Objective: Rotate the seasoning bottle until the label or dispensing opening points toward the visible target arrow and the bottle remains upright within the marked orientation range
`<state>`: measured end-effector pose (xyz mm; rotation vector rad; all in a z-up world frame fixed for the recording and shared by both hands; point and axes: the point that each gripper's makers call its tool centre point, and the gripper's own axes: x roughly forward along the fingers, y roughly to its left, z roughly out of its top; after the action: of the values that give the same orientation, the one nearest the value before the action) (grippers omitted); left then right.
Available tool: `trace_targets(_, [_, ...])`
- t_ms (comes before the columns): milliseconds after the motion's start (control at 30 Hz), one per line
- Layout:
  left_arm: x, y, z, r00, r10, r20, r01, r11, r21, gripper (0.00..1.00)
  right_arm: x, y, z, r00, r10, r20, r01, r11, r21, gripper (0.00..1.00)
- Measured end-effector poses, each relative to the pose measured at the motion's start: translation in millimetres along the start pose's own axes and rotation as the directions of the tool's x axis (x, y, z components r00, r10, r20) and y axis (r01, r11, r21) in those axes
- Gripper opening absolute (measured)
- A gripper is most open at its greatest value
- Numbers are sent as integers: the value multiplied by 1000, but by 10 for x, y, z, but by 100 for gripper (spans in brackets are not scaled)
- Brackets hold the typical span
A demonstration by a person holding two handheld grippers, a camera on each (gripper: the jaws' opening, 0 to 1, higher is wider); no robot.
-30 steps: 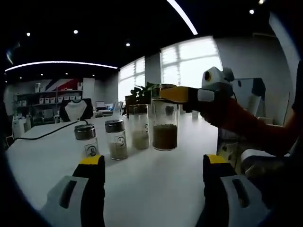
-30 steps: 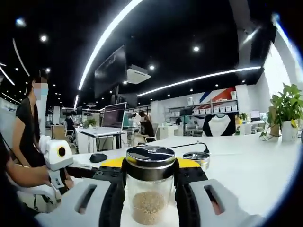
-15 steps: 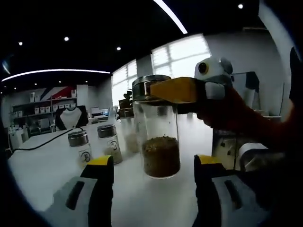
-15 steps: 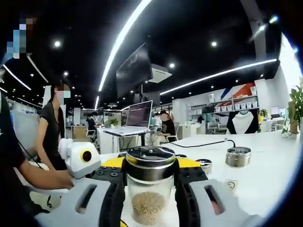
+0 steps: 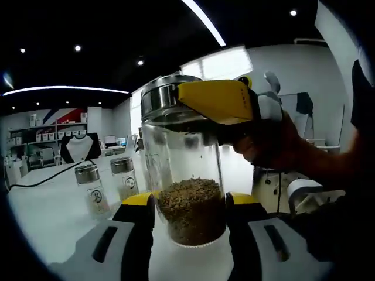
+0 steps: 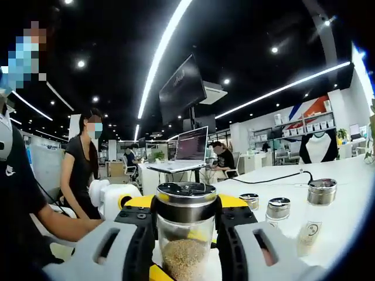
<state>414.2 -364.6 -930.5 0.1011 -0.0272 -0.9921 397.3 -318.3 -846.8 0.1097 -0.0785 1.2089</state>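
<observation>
Right gripper (image 6: 186, 234) clamped on the seasoning bottle (image 5: 184, 170) just under its metal lid, left gripper (image 5: 188, 222) jaws open around the bottle's base, two small jars (image 5: 108, 186) at nine o'clock on the white table (image 5: 41, 202)

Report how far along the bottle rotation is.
Done: the right gripper is clamped under the steel cap of the clear glass seasoning bottle, which stands upright. In hand: the left gripper brackets its lower body, jaws either side. Left: turning it to the target; I cannot see an arrow or the bottle's label, so alignment is unconfirmed.
</observation>
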Motion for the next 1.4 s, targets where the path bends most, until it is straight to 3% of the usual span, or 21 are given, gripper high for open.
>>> trace_targets(233, [-10, -16, 8, 1000, 4, -3, -4, 999, -34, 49, 15, 18, -6, 1000, -4, 12, 4, 1000, 5, 37])
trace_targets(433, [-4, 50, -58, 996, 72, -47, -74, 996, -44, 48, 37, -47, -73, 997, -77, 27, 76, 997, 17, 38])
trace_targets(533, [-29, 143, -109, 987, 143, -68, -144, 990, -5, 48, 39, -99, -122, 988, -139, 64, 135, 989, 57, 38])
trace_targets(633, [-42, 167, -125, 982, 169, -79, -169, 986, 2, 47, 52, -119, -161, 981, -179, 77, 176, 983, 53, 38])
trace_targets(767, [-67, 238, -133, 969, 232, -80, -230, 972, 37, 47, 76, -187, -229, 970, -241, 36, 241, 970, -11, 40])
trace_targets(900, [-68, 260, -117, 966, 248, -70, -247, 969, 20, 46, 104, -296, -299, 942, -335, 29, 336, 941, -37, 45])
trace_targets(1000, [-78, 263, -97, 958, 277, -69, -274, 960, 60, 46, 109, -317, -309, 934, -356, 44, 357, 934, -16, 45])
trace_targets(1100, [-92, 282, -91, 956, 285, -64, -281, 958, 63, 46, 115, -306, -275, 936, -347, 68, 345, 938, 31, 43])
trace_targets(1300, [-115, 350, -111, 931, 358, -67, -348, 928, 131, 46, 157, -296, -289, 934, -350, 67, 347, 937, 48, 42])
trace_targets(1400, [-124, 388, -123, 930, 360, -76, -348, 928, 132, 46, 185, -333, -297, 933, -354, 61, 350, 935, 60, 41])
